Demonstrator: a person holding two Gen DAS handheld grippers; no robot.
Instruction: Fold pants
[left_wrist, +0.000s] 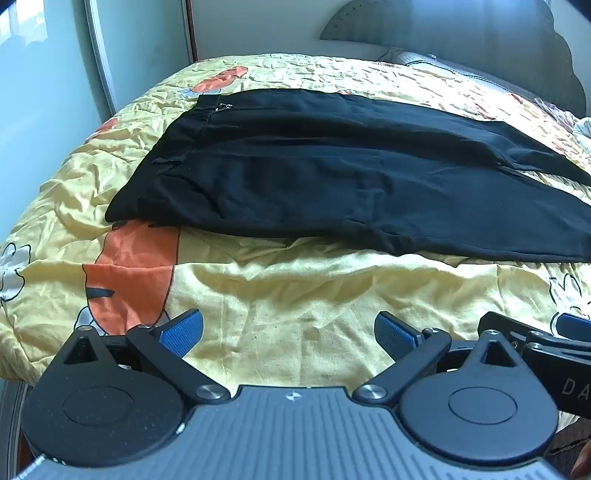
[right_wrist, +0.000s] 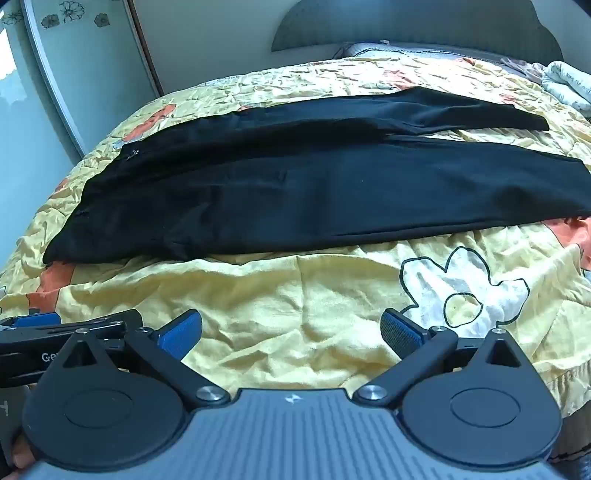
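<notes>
Black pants (left_wrist: 332, 177) lie flat across the yellow bedspread (left_wrist: 295, 295), waistband at the left, legs running to the right. In the right wrist view the pants (right_wrist: 314, 192) show both legs, the far leg slightly apart from the near one. My left gripper (left_wrist: 288, 332) is open and empty, held above the bedspread short of the pants' near edge. My right gripper (right_wrist: 291, 332) is open and empty, also short of the pants. Each gripper shows at the edge of the other's view.
The bed has a grey headboard (right_wrist: 406, 26) and a pillow (right_wrist: 424, 50) at the back. A white crumpled cloth (right_wrist: 569, 85) lies at the far right. A wardrobe door (right_wrist: 74, 74) stands to the left of the bed.
</notes>
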